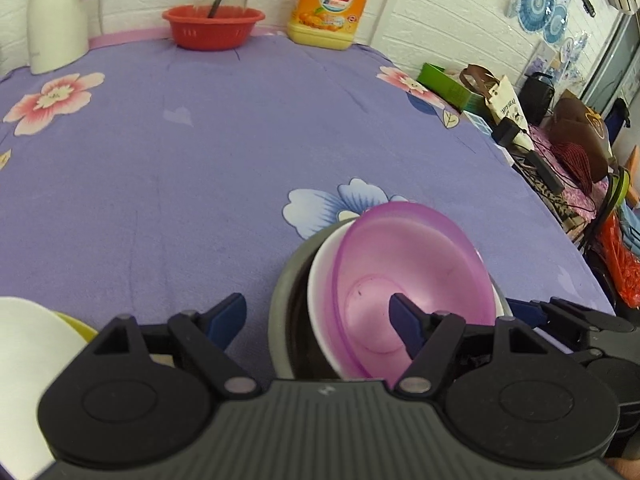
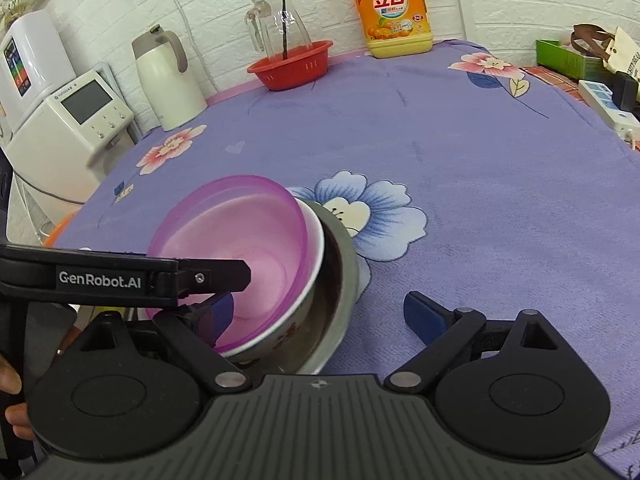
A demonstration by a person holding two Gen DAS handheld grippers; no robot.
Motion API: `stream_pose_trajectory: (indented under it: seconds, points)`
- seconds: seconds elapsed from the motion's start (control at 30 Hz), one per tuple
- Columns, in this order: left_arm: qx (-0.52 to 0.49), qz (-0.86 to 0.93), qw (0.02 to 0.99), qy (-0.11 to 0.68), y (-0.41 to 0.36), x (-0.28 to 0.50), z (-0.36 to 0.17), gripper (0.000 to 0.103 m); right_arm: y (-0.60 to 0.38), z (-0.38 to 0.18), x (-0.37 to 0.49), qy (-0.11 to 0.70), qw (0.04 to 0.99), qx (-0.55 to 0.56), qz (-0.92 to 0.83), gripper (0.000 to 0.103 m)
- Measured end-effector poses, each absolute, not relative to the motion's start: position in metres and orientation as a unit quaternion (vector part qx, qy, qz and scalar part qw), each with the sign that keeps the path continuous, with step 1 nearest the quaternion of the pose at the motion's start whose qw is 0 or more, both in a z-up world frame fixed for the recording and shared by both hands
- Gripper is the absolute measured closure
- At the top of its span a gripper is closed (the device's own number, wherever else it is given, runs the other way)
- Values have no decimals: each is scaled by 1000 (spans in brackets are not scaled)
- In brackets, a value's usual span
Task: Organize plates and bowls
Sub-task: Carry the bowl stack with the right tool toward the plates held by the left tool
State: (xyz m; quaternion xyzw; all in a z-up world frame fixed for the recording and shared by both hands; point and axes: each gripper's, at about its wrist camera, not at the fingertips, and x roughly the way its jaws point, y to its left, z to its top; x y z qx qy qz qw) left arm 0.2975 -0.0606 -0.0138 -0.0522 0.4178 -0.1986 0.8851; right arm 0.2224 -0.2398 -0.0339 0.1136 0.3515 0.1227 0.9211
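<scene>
A: Left wrist view is showing the left gripper (image 1: 316, 320) with fingers spread wide. One finger is sitting inside the purple bowl (image 1: 412, 288), the other over the cloth, so the gap is spanning the stack's near rim w/o closing on it. Purple bowl is nesting tilted in the white bowl (image 1: 320, 280), which is sitting in the metal bowl (image 1: 284, 300), all on the table (image 1: 200, 160) near its front edge.

B: Right gripper (image 2: 320, 312)?

A: Also spread, gripping nothing. Its left finger is lying at the purple bowl's (image 2: 240, 232) near rim, the right finger over bare cloth beside the metal bowl (image 2: 340, 264).

B: Risks?

A: Judgement only: the nest is leaning. Closing on the thin purple rim alone could be levering it out or dragging the white bowl (image 2: 314, 240) with it. Both grippers are crowding the same stack, so finger-to-finger contact is possible.

B: Surroundings?

A: White plate (image 1: 28, 344) over a yellow dish (image 1: 76, 326) lying at the far left, nr the left gripper. Red basket (image 2: 290, 64), glass jug (image 2: 276, 20), thermos (image 2: 168, 80) and detergent bottle (image 2: 394, 8) are standing at the rear, well apart. Nothing is blocking the mid-table.
</scene>
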Motion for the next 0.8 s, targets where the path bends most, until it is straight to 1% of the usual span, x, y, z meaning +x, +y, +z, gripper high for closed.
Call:
stream_pose_trajectory:
  seconds: [0.1,0.2,0.23,0.33,0.4,0.47,0.57,0.8]
  points:
    - [-61,-187,885,422,-58,303,-15,32,-234,-35,225,348,924,102,125,0]
    - [-81,-210,876,427,-57,303,-19,35,-233,-35,222,344,925,91,130,0]
    - [-77,-211,877,424,-58,302,-19,36,-234,-36,220,342,926,93,129,0]
    - [-80,-214,878,421,-62,299,-20,44,-230,-34,218,343,926,95,130,0]
    - [-92,-223,870,430,-67,298,-19,46,-223,-33,219,348,919,113,145,0]
    - [-87,-216,870,434,-72,296,-18,46,-213,-30,218,349,925,86,127,0]
    - [-112,-226,864,436,-68,296,-15,46,-219,-25,216,346,925,93,125,0]
    - [-114,-228,880,402,-60,280,11,46,-207,2,202,314,940,62,120,0]
